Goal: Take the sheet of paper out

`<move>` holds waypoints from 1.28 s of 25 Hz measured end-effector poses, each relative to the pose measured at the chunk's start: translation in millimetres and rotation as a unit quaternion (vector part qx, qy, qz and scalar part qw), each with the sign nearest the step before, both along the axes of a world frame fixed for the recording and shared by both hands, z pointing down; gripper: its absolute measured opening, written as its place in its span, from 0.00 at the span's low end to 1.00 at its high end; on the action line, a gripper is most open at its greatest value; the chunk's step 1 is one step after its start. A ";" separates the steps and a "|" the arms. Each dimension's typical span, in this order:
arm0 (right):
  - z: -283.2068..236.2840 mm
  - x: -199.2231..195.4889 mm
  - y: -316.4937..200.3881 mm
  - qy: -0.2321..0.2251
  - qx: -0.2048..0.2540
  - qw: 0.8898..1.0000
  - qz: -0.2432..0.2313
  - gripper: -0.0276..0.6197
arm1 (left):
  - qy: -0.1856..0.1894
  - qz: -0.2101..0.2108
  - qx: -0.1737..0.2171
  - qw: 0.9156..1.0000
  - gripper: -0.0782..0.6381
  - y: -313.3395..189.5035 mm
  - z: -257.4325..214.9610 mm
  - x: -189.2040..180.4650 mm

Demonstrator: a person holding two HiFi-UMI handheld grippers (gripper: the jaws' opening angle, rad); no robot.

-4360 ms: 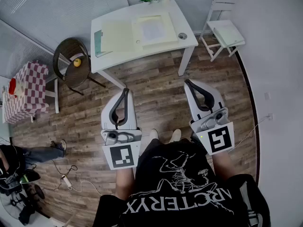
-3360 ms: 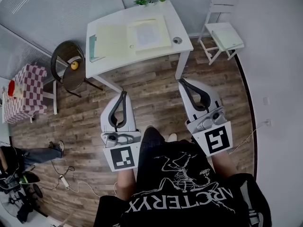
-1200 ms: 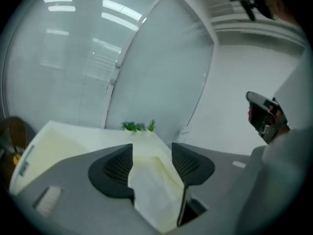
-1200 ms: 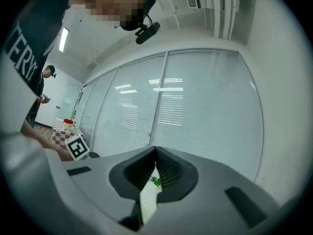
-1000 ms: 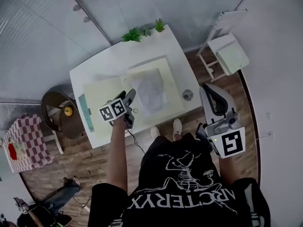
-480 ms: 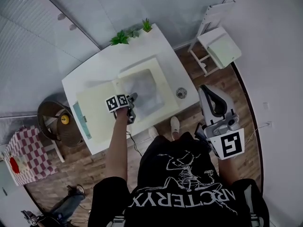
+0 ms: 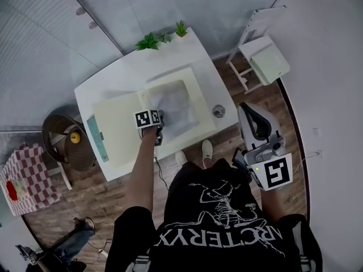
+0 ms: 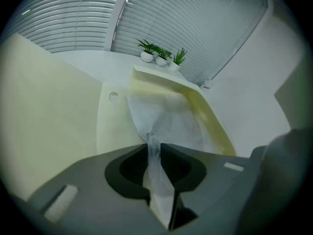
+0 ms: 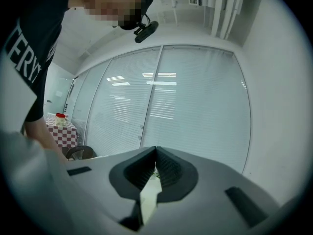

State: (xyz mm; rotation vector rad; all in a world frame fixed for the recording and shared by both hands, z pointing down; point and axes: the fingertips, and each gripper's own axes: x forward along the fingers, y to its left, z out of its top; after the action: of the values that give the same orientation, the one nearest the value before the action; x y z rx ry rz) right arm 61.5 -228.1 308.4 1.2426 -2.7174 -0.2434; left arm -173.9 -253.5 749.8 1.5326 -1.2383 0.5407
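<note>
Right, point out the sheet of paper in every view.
Head view: sheet of paper lies on the open folder, on the white table.
Left gripper view: sheet of paper at centre, its near edge pinched in the left tongs, which have just been closing.
Right gripper view: not in it.
Shared landmark: potted plants behind the paper in the head view; the same plants sit top centre in the left gripper view.

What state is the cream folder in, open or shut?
Open: the folder lies spread in two halves on the desk, the sheet exposed on one half.
</note>
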 end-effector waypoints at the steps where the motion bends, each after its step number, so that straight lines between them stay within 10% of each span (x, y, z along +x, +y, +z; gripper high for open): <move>1: 0.0 -2.7 0.7 0.001 0.000 1.000 -0.004 0.06 | -0.001 0.003 0.002 1.000 0.19 -0.6 -0.1 1.1; 7: -1.9 -11.0 3.2 0.007 0.002 1.000 -0.016 0.06 | 0.036 -0.010 0.029 0.999 0.13 1.0 -10.4 4.4; 17: -5.4 -56.4 3.2 -0.029 0.003 0.996 -0.084 0.06 | 0.008 -0.068 0.209 0.975 0.13 65.6 -158.1 -39.7; 32: -21.4 -136.9 24.4 -0.060 0.021 0.980 -0.189 0.06 | -0.204 -0.092 0.498 0.838 0.13 110.0 -418.2 -58.5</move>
State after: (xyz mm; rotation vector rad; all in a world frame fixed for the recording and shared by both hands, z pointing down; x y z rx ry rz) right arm -75.4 -203.7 287.0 0.7610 -3.0526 -0.2752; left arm -232.4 -143.5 331.6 2.1592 -2.1855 0.0442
